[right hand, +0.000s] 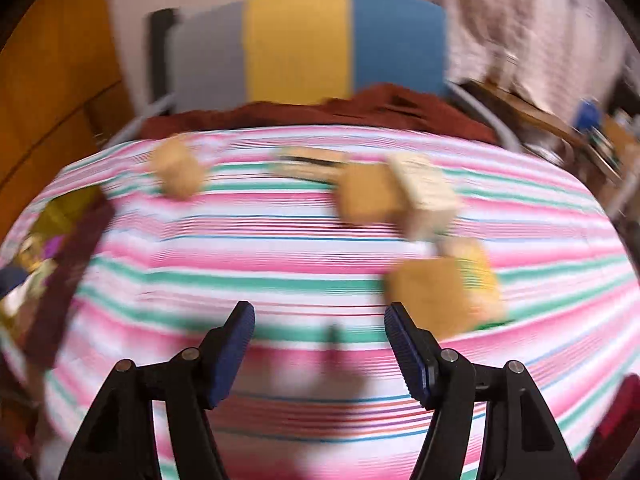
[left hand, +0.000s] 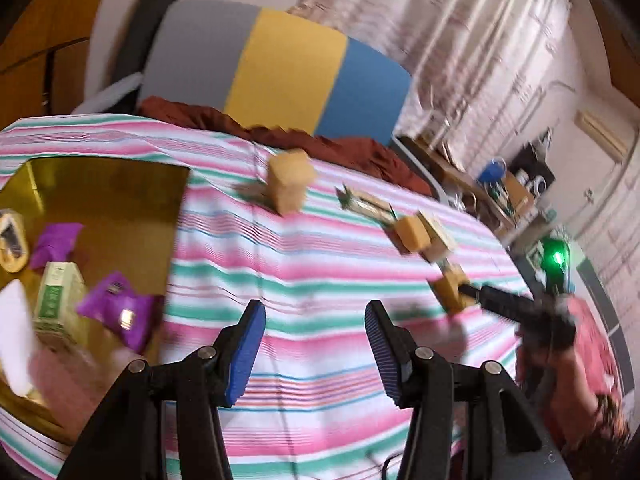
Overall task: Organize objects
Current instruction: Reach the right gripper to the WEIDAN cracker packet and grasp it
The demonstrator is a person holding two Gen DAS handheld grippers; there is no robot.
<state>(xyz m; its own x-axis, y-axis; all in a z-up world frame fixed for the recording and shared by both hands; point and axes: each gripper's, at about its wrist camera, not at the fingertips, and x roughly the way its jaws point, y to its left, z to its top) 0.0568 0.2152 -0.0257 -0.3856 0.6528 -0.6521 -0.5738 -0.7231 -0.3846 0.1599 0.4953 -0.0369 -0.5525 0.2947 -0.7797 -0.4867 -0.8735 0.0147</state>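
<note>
Both views are smeared by motion. The left tool [left hand: 314, 350] hangs over the striped cloth [left hand: 320, 272] on the counter with its jaws apart and nothing between them. The right tool [right hand: 320, 354] is also empty, its jaws opening, and the nearest tan box [right hand: 444, 294] lies just beyond its right finger.

To take that box well, I would centre the jaws on it, come down square and close on its flat sides rather than its corners.

More tan boxes wait on the cloth: a lone one [left hand: 289, 185] towards the far edge, and a pair [left hand: 424, 236] near a flat packet [left hand: 366, 204].

The gold tray [left hand: 108, 184] at the left holds two purple packets [left hand: 120, 312], a pale green carton [left hand: 60, 292] and a small framed item I cannot name.
</note>
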